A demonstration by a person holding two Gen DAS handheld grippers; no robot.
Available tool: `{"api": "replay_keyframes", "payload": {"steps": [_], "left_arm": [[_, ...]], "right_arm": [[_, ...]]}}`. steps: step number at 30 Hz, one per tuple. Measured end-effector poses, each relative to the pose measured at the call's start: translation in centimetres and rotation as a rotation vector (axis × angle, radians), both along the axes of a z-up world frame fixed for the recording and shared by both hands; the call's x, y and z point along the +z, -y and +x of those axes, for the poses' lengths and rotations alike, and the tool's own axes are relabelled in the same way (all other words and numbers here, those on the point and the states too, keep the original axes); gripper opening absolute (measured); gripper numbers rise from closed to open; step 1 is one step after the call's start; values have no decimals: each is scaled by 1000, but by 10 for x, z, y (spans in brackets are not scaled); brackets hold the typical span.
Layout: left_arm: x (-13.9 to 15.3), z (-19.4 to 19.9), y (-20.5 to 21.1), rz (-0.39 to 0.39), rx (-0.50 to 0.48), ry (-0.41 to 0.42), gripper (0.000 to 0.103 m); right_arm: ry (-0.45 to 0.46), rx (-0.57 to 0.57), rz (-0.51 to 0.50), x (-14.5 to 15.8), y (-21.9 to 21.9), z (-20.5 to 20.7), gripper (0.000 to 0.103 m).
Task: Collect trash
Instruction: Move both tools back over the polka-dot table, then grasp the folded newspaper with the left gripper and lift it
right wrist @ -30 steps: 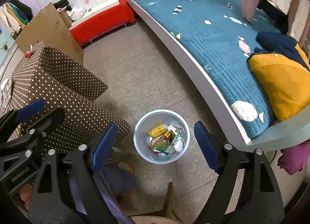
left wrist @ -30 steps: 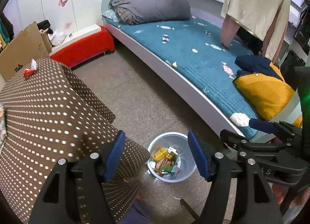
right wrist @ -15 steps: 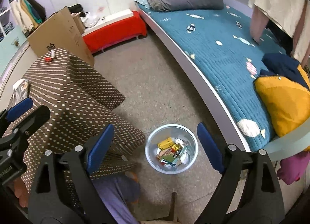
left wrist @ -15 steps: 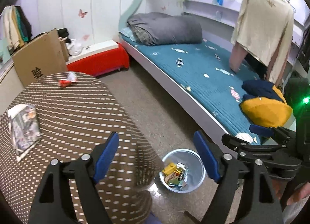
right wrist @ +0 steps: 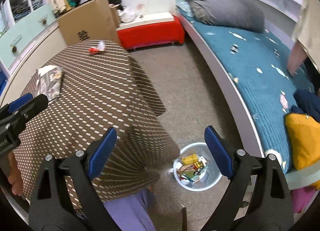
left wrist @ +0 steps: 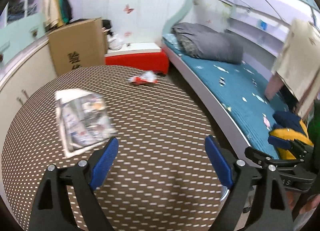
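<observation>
The left claw (left wrist: 162, 161), with black arms and blue pads, is seen released, nothing between its pads; its jaws have just been opening wider. The right claw (right wrist: 160, 151), of the same build, is likewise released and empty, its jaws too having just been opening. Below the left claw lies the desk (left wrist: 160, 131), draped in a brown cloth with pale dots. Just beyond the left pad a glossy printed magazine or folded paper (left wrist: 84, 119) is seen lying flat on the cloth, blurred. Further off, near the desk's far edge, a crumpled red-and-white wrapper (left wrist: 143, 79) rests; this is judged to be the trash left to collect. On the floor beside the desk, under the right claw, a round pale-blue plastic bin (right wrist: 208, 186) is seen, already holding several coloured packets.

The step in hand is judged to be the reach for the next piece. The next move calls for one claw to be carried across the desk to the wrapper, lowered over it and closed. Whether the magazine counts as trash cannot be told.

Around stand a brown cardboard box (left wrist: 78, 45), a red bench (left wrist: 138, 61) and a bed with a teal quilt (left wrist: 236, 89) and a folded grey duvet (left wrist: 208, 43). Nothing is seen barring the way to the wrapper; the thin wrapper may slip from the pads.
</observation>
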State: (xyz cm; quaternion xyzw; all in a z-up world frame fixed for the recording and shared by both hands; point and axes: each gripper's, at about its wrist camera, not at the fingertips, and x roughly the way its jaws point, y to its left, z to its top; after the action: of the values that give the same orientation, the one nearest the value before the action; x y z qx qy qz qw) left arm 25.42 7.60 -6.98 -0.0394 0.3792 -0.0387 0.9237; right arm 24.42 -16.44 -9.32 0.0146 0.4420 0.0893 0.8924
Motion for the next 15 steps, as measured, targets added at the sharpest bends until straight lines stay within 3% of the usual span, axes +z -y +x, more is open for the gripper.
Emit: {"api": "replay_keyframes", "payload": {"steps": [10,15], "left_arm": [[-10,13,-110,-52,144,-18,86],[-24,39,-153,-106,130,-54,86]], "right_arm": [[-8,118,-38,-1,-78,29,88],[-24,166,-61,-5,-116,52,88]]}}
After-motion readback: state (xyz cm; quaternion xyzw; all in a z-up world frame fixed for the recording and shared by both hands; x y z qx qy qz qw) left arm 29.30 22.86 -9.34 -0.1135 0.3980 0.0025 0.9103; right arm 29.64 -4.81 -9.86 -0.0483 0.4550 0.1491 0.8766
